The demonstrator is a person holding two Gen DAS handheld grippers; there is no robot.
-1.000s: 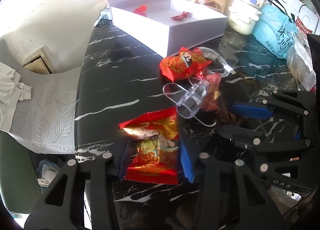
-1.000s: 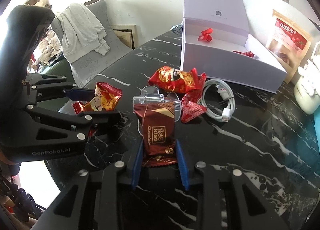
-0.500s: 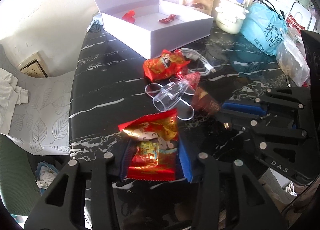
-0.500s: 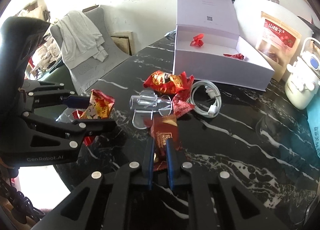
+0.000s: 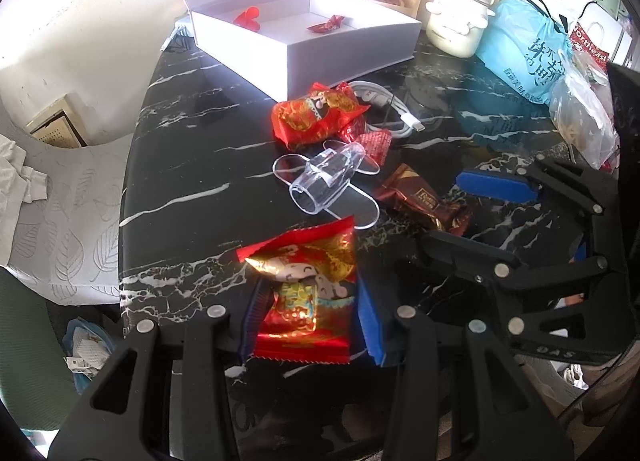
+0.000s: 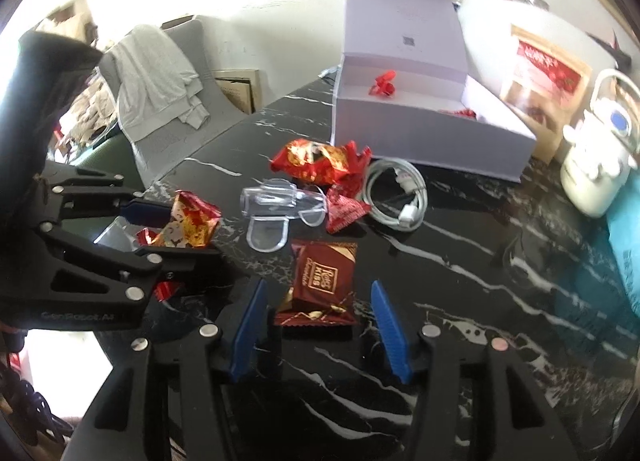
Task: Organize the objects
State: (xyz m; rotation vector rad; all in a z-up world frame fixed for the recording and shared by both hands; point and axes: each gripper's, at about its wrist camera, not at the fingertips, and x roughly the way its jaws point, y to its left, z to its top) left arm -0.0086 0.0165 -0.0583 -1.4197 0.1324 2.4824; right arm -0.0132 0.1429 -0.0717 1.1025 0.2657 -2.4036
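Red snack packet (image 5: 306,293) pinched between left gripper (image 5: 308,325) fingers near table (image 5: 192,165) edge. Brown chocolate packet (image 6: 320,281) laid on table between spread right gripper (image 6: 320,335) fingers, untouched. White box (image 5: 320,37) seen open at far edge.

Cable (image 6: 396,197) lies before box (image 6: 424,141), right of holder (image 6: 280,205).

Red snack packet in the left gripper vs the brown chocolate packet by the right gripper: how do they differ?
The red snack packet is bright red and gold with a cartoon figure; the brown chocolate packet is dark brown with gold lettering. The red one sits pinched between the left gripper's blue pads; the brown one lies loose on the table, clear of the right gripper's open pads. The red one looks larger. Both are sealed, crimped-edge wrappers.
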